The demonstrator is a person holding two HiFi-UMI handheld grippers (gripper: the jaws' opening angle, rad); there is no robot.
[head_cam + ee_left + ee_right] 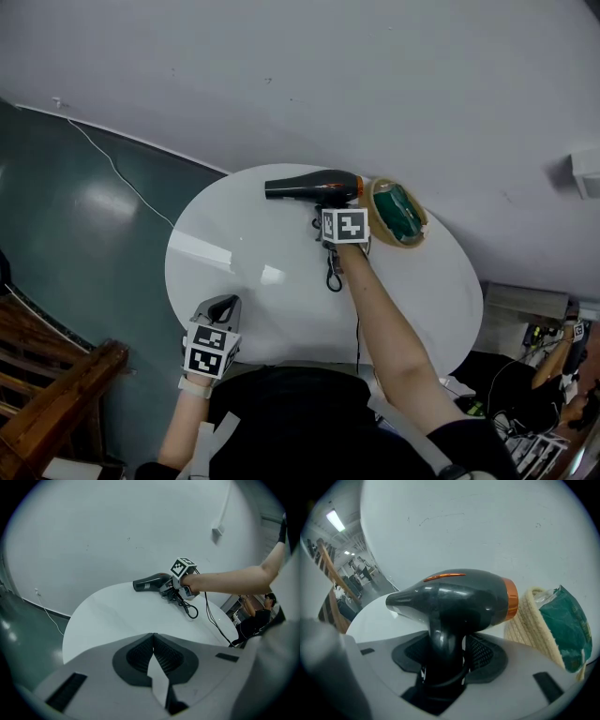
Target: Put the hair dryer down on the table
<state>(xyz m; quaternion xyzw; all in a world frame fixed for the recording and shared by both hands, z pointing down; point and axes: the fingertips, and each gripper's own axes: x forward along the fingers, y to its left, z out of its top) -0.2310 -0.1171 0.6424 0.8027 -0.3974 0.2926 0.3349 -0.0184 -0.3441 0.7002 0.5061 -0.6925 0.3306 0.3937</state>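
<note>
The black hair dryer point(309, 187) with an orange ring lies at the far side of the round white table point(253, 291), nozzle pointing left. My right gripper point(326, 208) comes down on it from the near side. In the right gripper view the dryer's point(454, 597) handle stands between the pads of the right gripper point(445, 653), which is shut on it. The left gripper view shows the dryer point(150, 582) low over the tabletop, with its cord point(190, 609) looped behind. My left gripper point(223, 305) hangs at the table's near left edge, shut point(153, 637) and holding nothing.
A woven basket point(397, 212) holding a green packet point(565, 625) sits just right of the dryer, close to its rear end. The dryer's black cord point(334, 272) trails across the table toward me. A wooden railing point(56, 394) stands at lower left.
</note>
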